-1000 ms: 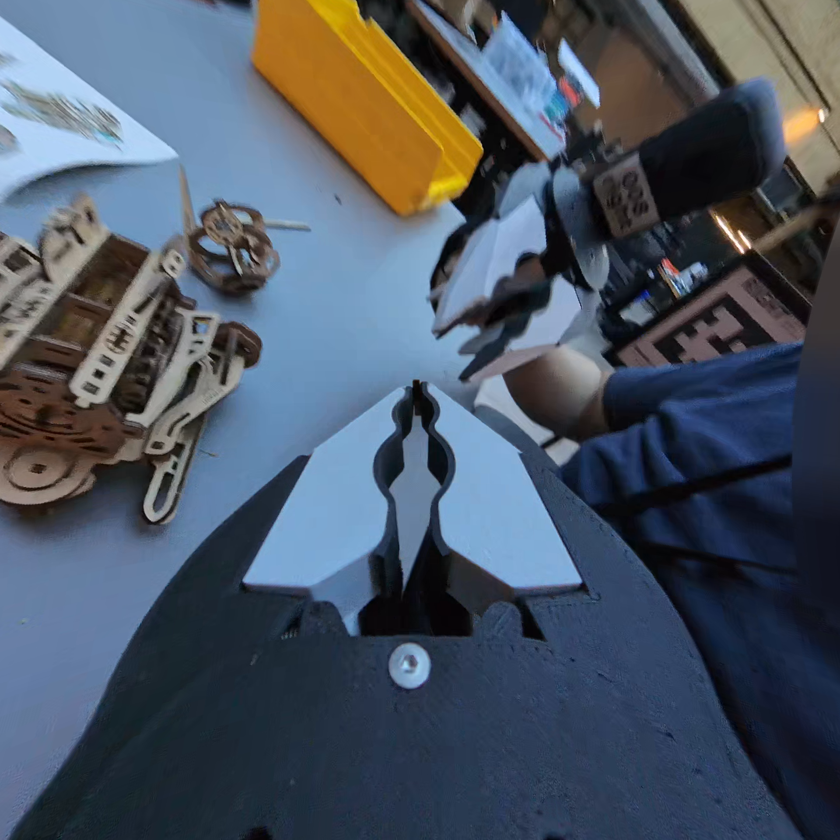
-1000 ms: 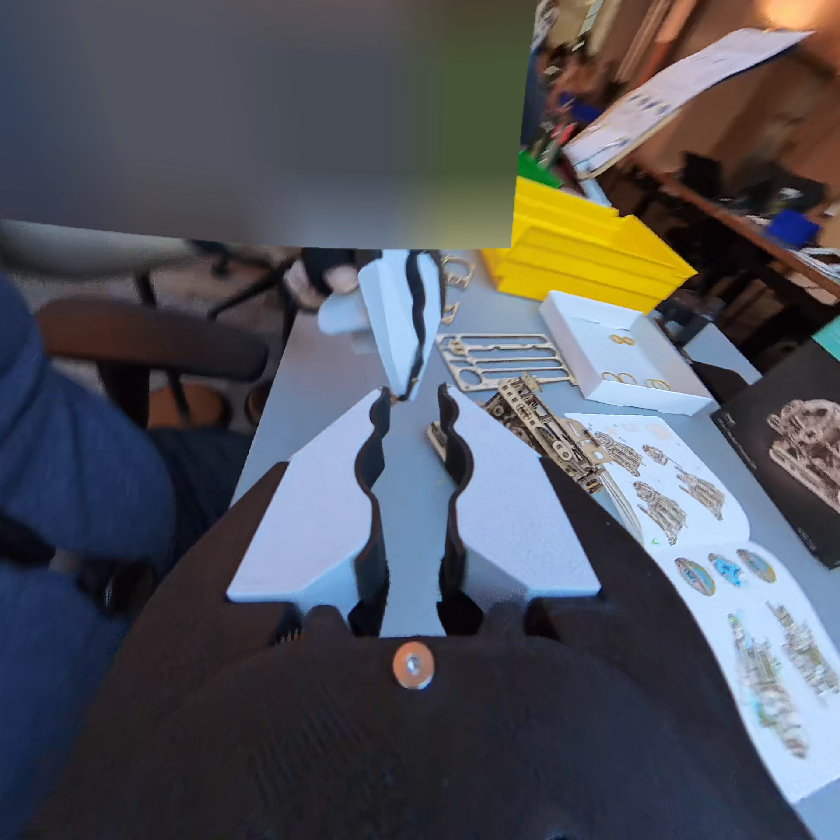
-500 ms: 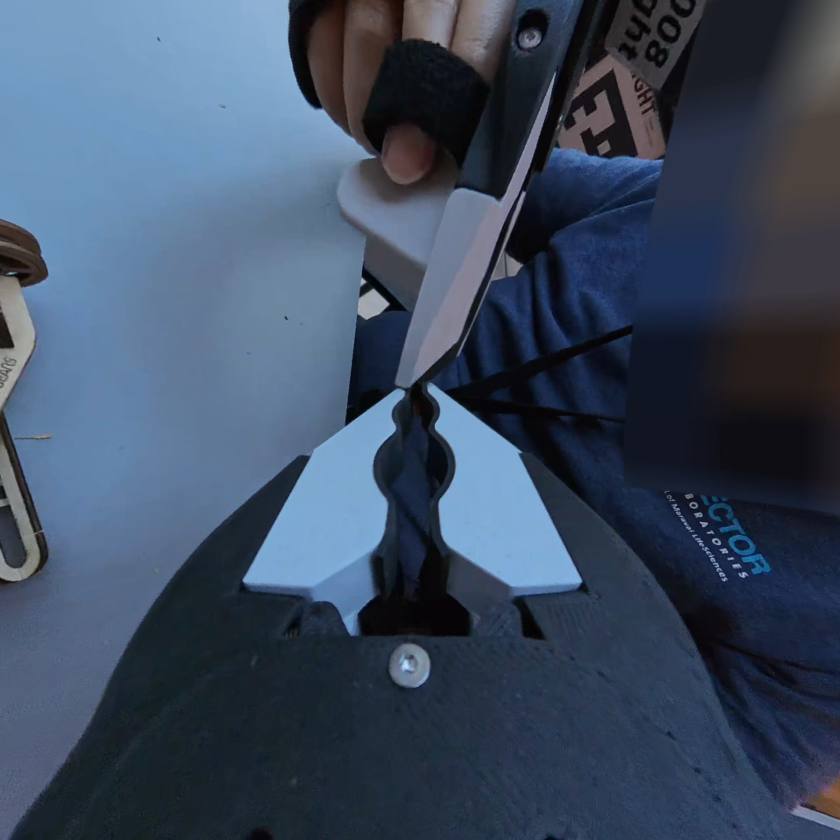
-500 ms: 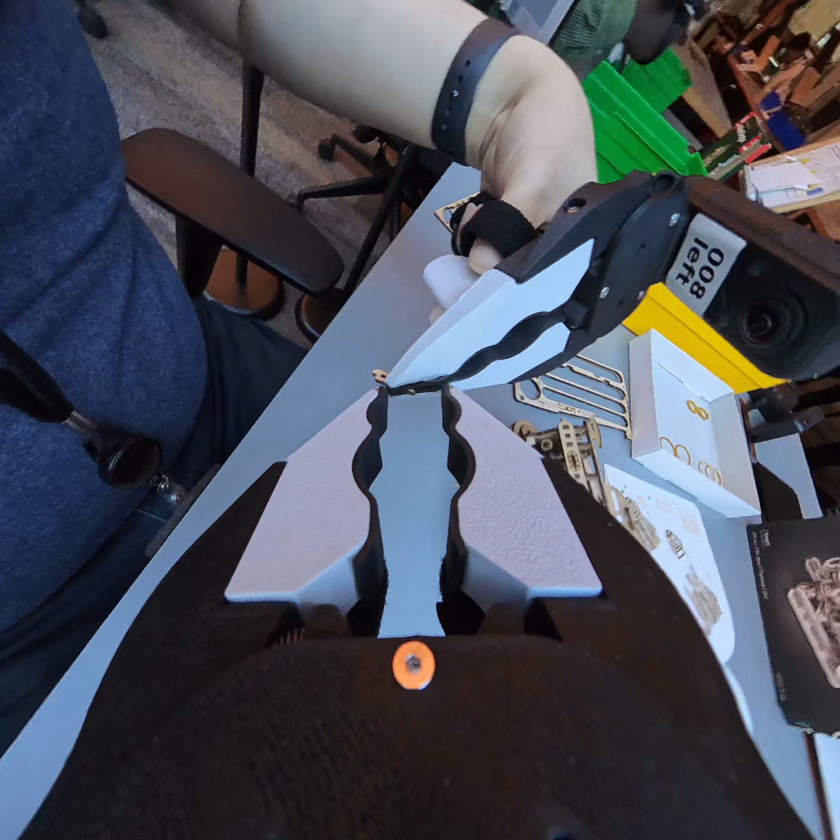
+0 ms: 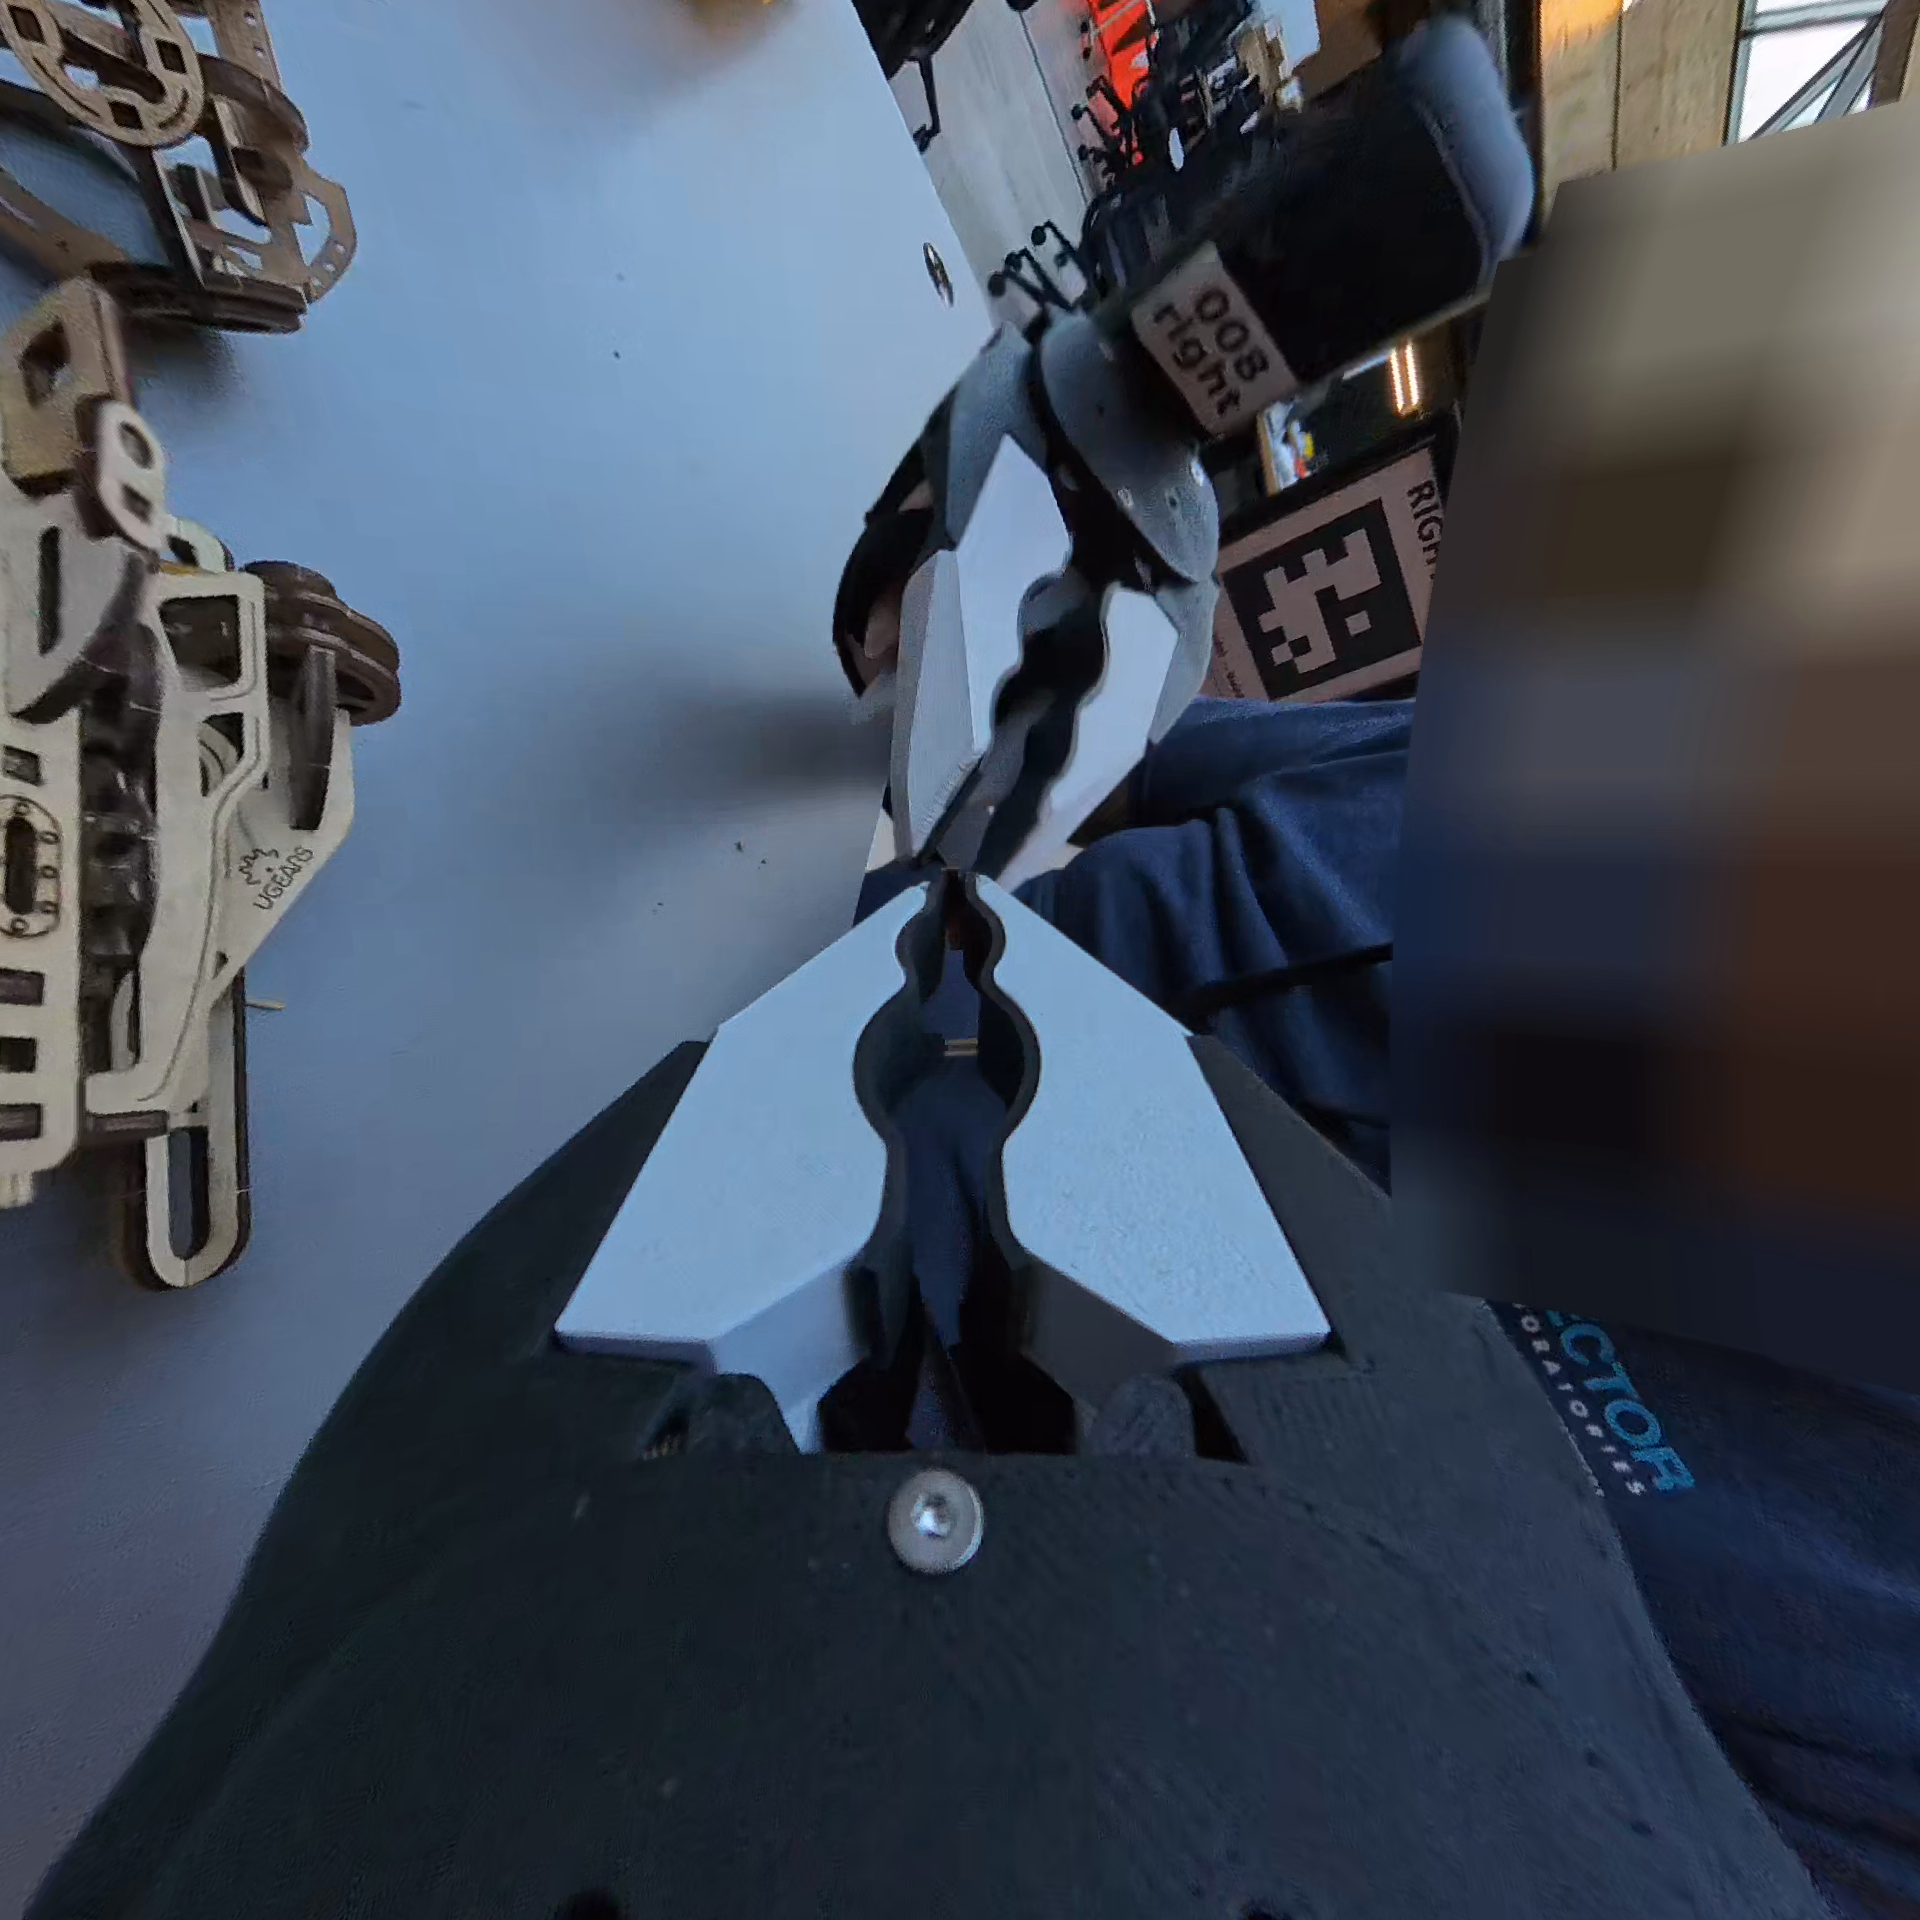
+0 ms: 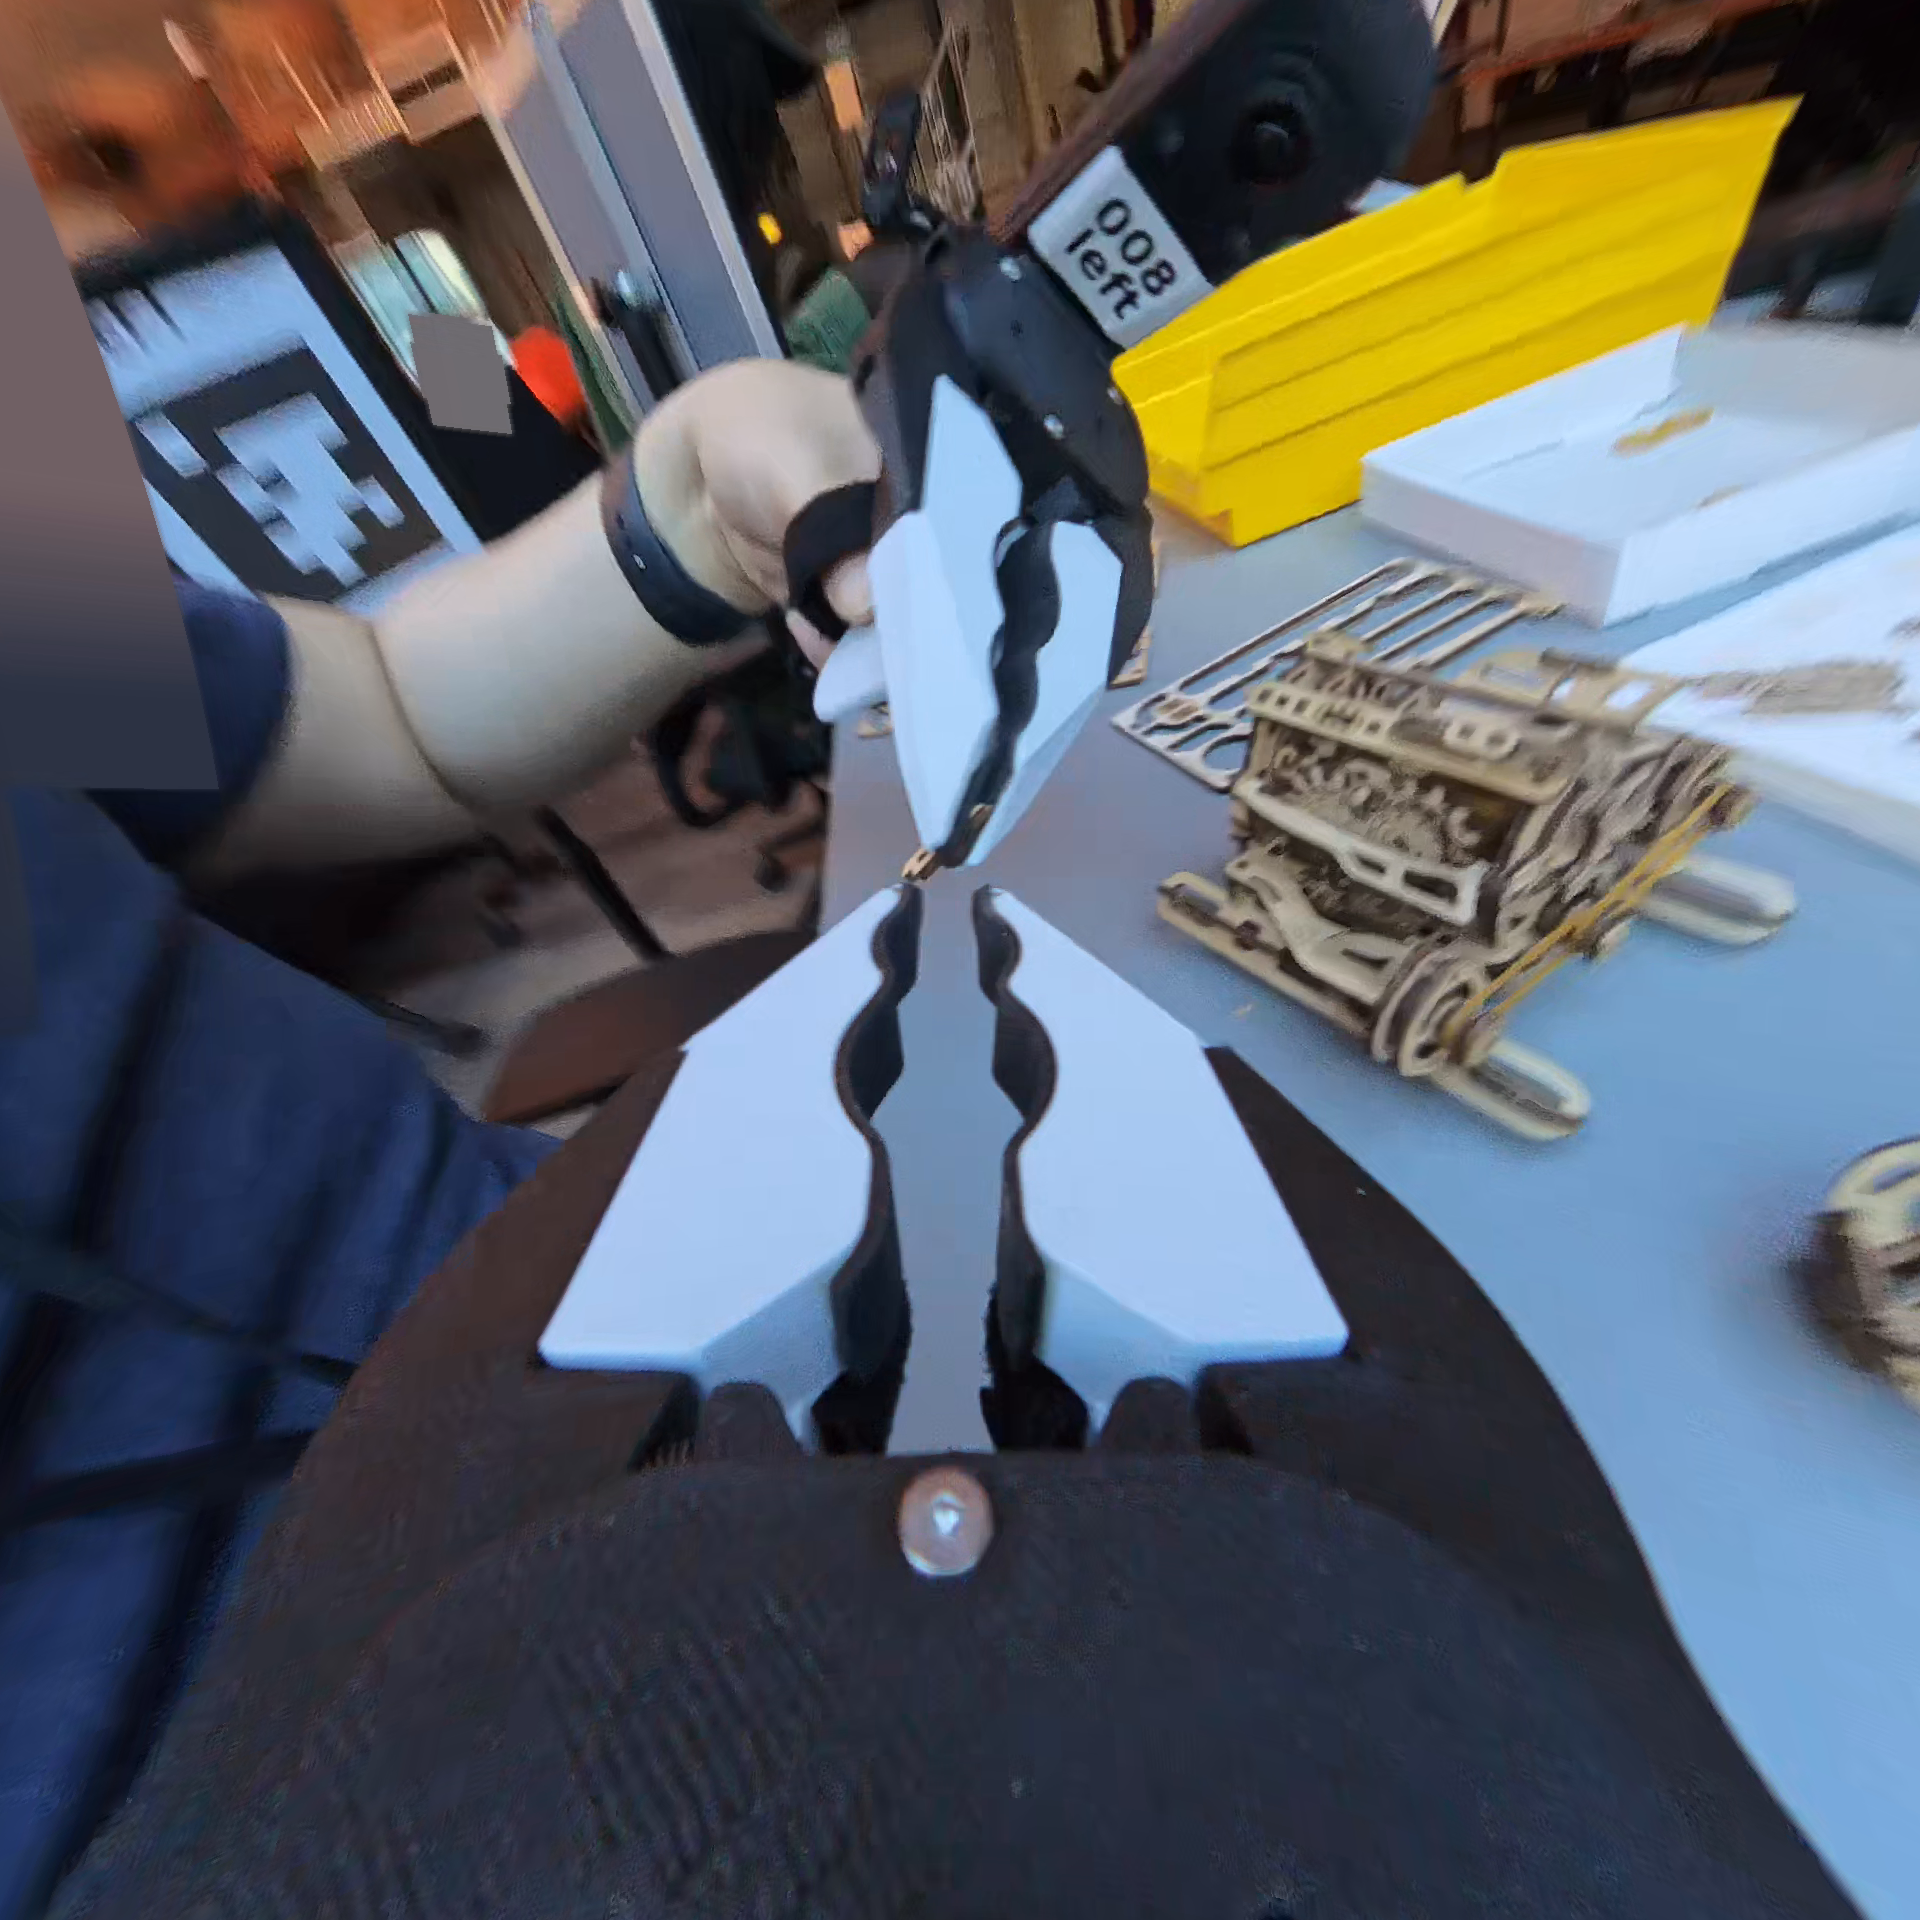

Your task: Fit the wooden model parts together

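My left gripper (image 5: 951, 896) is shut on a small wooden part (image 5: 952, 928), held in the air at the table's near edge. The same gripper (image 6: 948, 844) shows in the right wrist view, with the tan part (image 6: 925, 860) sticking out of its tips. My right gripper (image 6: 945, 899) is open and empty, its tips just below that part. It also shows in the left wrist view (image 5: 977, 847), tip to tip with the left one. The half-built wooden model (image 6: 1455, 862) stands on the grey table (image 5: 623, 520), and also shows in the left wrist view (image 5: 156, 779).
A wooden wheel assembly (image 5: 156, 114) lies past the model. A cut-out parts sheet (image 6: 1299, 644), a white box (image 6: 1610, 488), a yellow bin (image 6: 1403, 312) and an open booklet (image 6: 1818, 675) lie behind. A person's arm (image 6: 468, 675) and torso are close by. My left and right fingertips are right by each other. From either gripper's tips it is about 15 centimeters to the wooden wheel assembly (image 5: 156, 114).
Both grippers have swung round and still meet tip to tip; the model has come back into both views. The left stays shut on the small part, the right stays open.
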The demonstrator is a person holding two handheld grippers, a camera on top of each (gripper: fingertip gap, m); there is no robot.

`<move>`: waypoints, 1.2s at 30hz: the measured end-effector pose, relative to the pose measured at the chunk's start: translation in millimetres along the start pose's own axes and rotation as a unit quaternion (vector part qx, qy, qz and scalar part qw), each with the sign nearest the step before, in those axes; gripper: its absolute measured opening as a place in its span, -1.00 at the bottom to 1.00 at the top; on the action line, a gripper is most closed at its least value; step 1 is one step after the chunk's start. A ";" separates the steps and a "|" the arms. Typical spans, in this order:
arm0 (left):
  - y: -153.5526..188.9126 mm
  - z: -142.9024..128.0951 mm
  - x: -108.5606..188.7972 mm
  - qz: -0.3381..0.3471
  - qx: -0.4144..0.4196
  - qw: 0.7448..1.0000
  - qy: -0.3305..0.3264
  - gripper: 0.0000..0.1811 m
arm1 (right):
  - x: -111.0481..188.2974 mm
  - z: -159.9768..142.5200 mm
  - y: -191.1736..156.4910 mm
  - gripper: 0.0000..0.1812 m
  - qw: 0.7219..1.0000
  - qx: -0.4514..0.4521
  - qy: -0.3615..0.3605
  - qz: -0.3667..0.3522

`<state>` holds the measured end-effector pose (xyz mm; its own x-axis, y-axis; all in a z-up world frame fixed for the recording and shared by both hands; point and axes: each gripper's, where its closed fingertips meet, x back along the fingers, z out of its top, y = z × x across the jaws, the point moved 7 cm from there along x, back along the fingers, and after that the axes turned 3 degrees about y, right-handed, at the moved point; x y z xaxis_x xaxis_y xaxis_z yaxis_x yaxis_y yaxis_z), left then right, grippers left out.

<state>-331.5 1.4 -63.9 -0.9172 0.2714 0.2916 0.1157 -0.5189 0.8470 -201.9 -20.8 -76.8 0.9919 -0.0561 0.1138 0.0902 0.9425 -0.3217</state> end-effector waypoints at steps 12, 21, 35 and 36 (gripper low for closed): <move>2.8 7.8 -8.3 0.048 -0.026 0.998 -0.036 -1.00 | 0.4 -15.6 19.9 -0.86 0.956 -0.256 0.023 0.140; -0.1 12.2 -12.8 0.044 -0.024 0.998 -0.025 -1.00 | -4.2 -18.3 26.3 -0.97 0.938 -0.300 0.060 0.162; 30.5 -11.1 -16.8 0.381 -0.494 0.757 0.193 -0.51 | -3.9 -15.0 38.1 -1.00 0.854 -0.435 0.206 0.199; 31.4 -12.6 -20.9 0.409 -0.519 0.727 0.188 -0.55 | -5.4 -14.1 37.6 -1.00 0.850 -0.440 0.209 0.201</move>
<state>-313.5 -30.8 -49.0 -0.7657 -0.6105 0.2023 0.5093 -0.7677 -0.3889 -202.5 10.3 -102.8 0.8870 -0.0734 -0.4560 -0.4139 0.3119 -0.8552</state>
